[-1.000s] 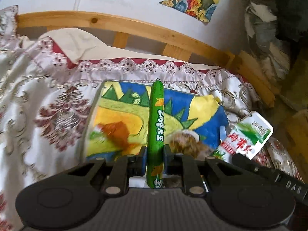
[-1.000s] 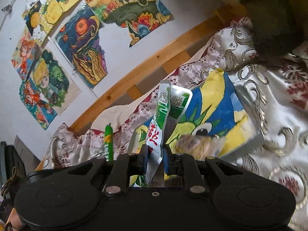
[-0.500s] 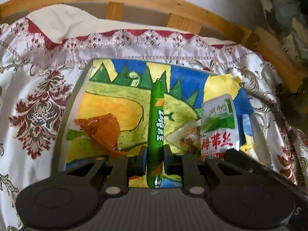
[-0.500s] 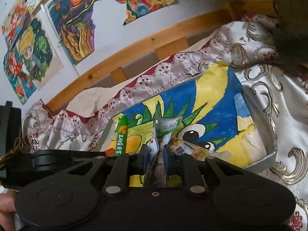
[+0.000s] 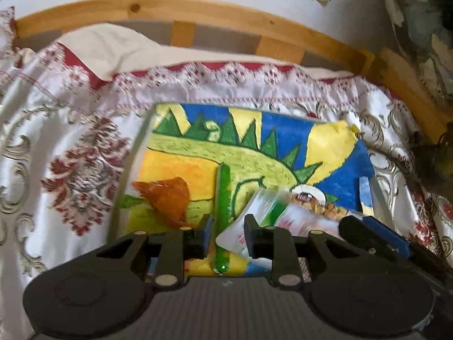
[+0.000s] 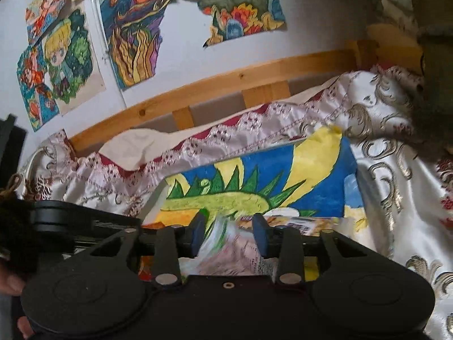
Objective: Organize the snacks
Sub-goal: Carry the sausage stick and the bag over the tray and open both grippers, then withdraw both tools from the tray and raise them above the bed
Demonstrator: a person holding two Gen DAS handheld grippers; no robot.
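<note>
both grippers stand released over the shallow box lined with a dinosaur painting. the left gripper straddles the green sausage stick lying on the painting; the right gripper straddles the blurred white-and-green snack packet, just right of the stick.

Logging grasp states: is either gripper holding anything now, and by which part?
Nothing. The left gripper is open around the green sausage stick; the right gripper is open around the white-green snack pouch.
</note>
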